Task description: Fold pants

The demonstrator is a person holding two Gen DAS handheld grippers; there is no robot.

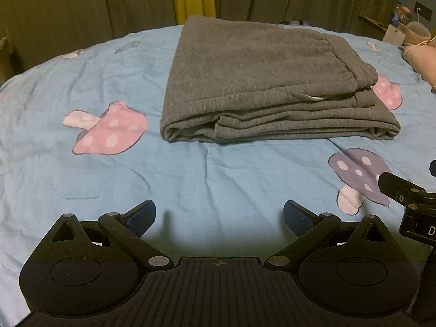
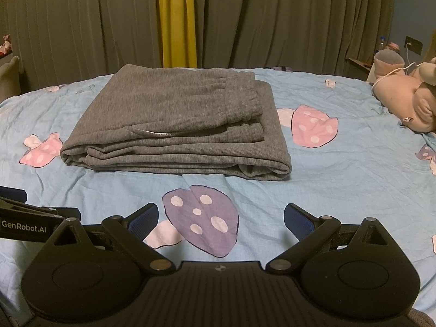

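The grey pants (image 1: 245, 81) lie folded in a flat stack on the blue bedspread (image 1: 81, 163), waistband on top at the right. They also show in the right wrist view (image 2: 174, 125). My left gripper (image 1: 219, 214) is open and empty, held back from the near edge of the stack. My right gripper (image 2: 220, 218) is open and empty above a purple mushroom print, also short of the pants. Part of the right gripper (image 1: 403, 190) shows at the right edge of the left wrist view, and part of the left gripper (image 2: 24, 215) at the left edge of the right wrist view.
A pink plush toy (image 2: 408, 103) lies on the bed at the right. Grey curtains with a yellow strip (image 2: 177, 27) hang behind the bed. A bedside shelf with a bottle (image 2: 382, 43) stands at the far right.
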